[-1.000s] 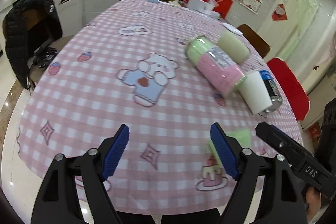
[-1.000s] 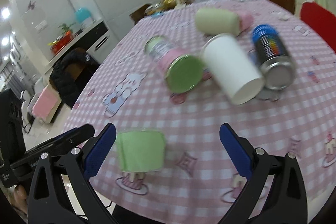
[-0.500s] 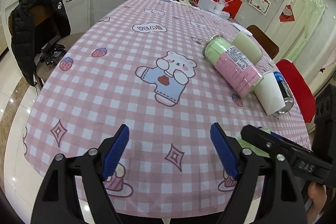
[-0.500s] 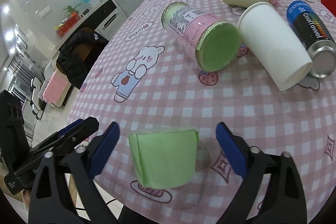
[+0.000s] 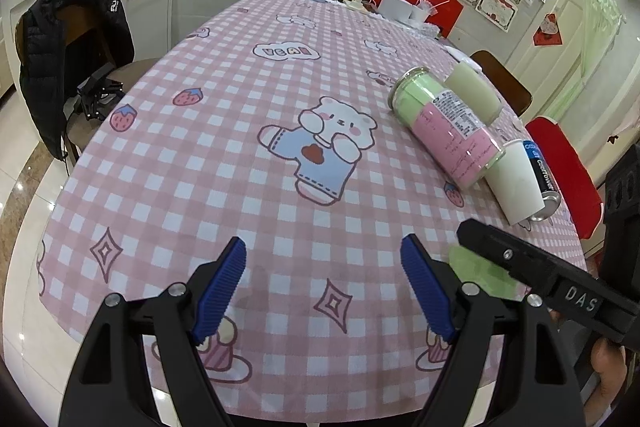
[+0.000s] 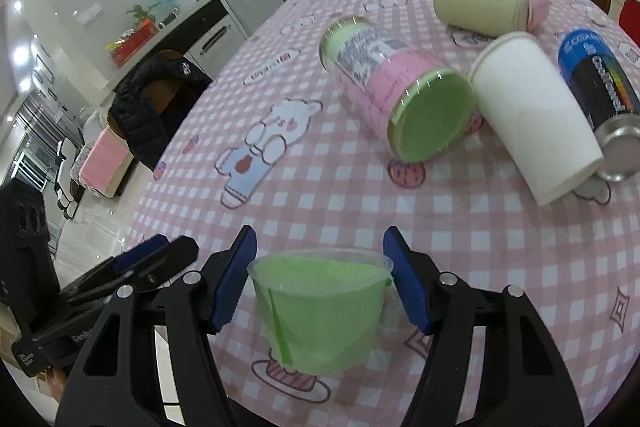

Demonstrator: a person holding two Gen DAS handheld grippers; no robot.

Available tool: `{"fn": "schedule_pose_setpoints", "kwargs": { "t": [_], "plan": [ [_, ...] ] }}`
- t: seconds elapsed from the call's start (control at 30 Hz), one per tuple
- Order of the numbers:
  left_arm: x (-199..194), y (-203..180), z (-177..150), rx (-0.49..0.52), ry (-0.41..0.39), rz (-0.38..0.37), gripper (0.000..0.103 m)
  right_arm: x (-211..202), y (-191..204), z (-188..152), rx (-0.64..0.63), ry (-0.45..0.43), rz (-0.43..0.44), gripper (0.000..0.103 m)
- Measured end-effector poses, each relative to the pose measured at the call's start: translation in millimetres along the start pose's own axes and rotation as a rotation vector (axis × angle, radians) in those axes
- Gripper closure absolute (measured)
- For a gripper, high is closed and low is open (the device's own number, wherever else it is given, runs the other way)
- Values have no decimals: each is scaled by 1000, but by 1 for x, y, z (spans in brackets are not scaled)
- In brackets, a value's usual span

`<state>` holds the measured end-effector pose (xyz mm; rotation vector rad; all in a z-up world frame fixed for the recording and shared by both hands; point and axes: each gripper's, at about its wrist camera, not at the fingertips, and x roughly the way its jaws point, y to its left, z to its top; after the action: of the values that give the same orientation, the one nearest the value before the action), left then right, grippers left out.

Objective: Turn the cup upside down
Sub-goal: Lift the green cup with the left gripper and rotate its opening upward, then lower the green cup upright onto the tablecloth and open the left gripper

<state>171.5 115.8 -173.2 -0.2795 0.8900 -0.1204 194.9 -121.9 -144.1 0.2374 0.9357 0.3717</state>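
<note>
Stands upright on the pink checked tabletop [image 6: 460,227] near its front edge: the green cup [image 6: 320,311], rim up, wider at the mouth than at the base, between the blue pads of the right tongs [image 6: 320,287]. Right tongs: spread apart, one pad on either side of the rim, very close to the wall; contact cannot be confirmed, and no dent shows in the cup. Left tongs [image 5: 324,291]: also spread apart, holding nothing, hovering over bare cloth to the left of the cup; in the left wrist view only a sliver of green shows behind the black finger of the right tongs. Appears thin-walled, translucent and empty, with a rolled lip and a fold or seam down the front; judged very light, flexible and easily crushed, with a smooth and probably slippery wall. Recommended grip: across the upper wall just under the rolled lip, where the rim stiffens the shape; closing force kept low, enough only to stop slipping. Risk with a lower grip: taper lets the cup squirt upward out of the pads. Risk with excess force: mouth goes oval and the wall buckles. Being so light, liable to tip or skate on the cloth if one pad lands first. Well apart from the cup, farther back: pink-and-green jar [image 6: 396,99], white paper cup [image 6: 528,115], blue can [image 6: 600,83], all lying on their sides; no obstruction expected for the rotation.
</note>
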Motion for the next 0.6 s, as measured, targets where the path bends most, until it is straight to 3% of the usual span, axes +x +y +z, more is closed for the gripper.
{"fn": "schedule_pose_setpoints", "kwargs": {
  "t": [0.2, 0.6],
  "plan": [
    [3, 0, 2, -13, -2, -4, 24, -4, 5, 6, -41, -73, -48, 40],
    [7, 0, 1, -13, 6, 18, 24, 0, 12, -6, -118, -110, -120, 40]
  ]
}}
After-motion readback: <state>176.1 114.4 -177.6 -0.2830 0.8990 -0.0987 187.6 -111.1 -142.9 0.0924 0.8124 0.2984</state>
